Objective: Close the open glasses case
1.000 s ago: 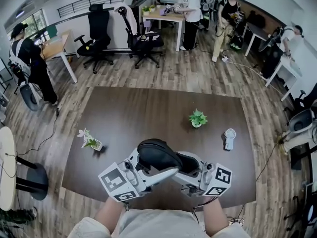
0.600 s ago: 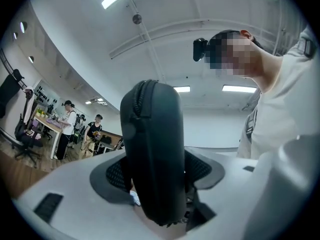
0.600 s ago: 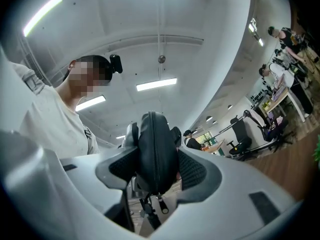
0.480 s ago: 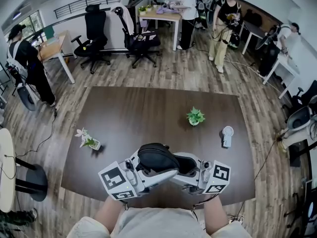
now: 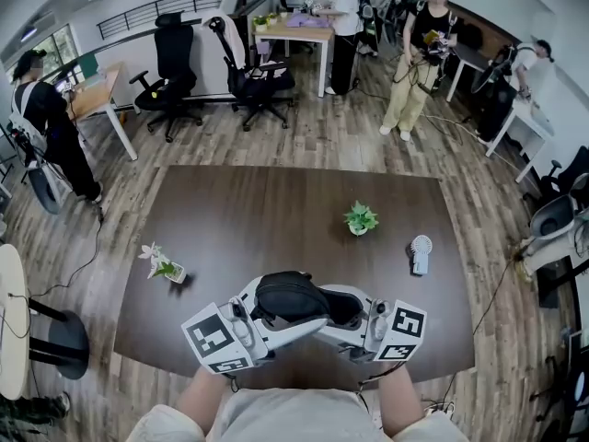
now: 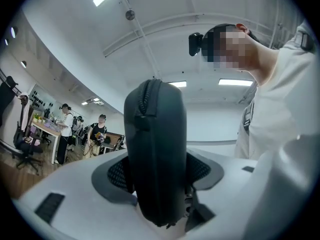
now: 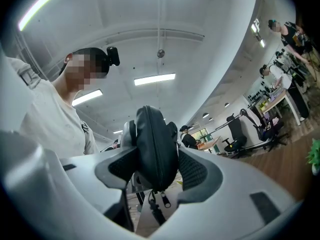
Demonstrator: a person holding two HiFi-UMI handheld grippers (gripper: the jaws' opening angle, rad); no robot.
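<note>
Left hand-held gripper (image 6: 157, 181) just closing on glasses case (image 5: 290, 295); plant (image 5: 359, 217), fan (image 5: 421, 251) beyond.

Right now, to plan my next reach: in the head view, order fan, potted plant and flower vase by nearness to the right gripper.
1. Small white fan, table's right side.
2. Green potted plant, ahead, mid-table.
3. Flower vase, far left.

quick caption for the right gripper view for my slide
Right gripper clamped on the black glasses case, zipper pulls dangling below, open office beyond.
</note>
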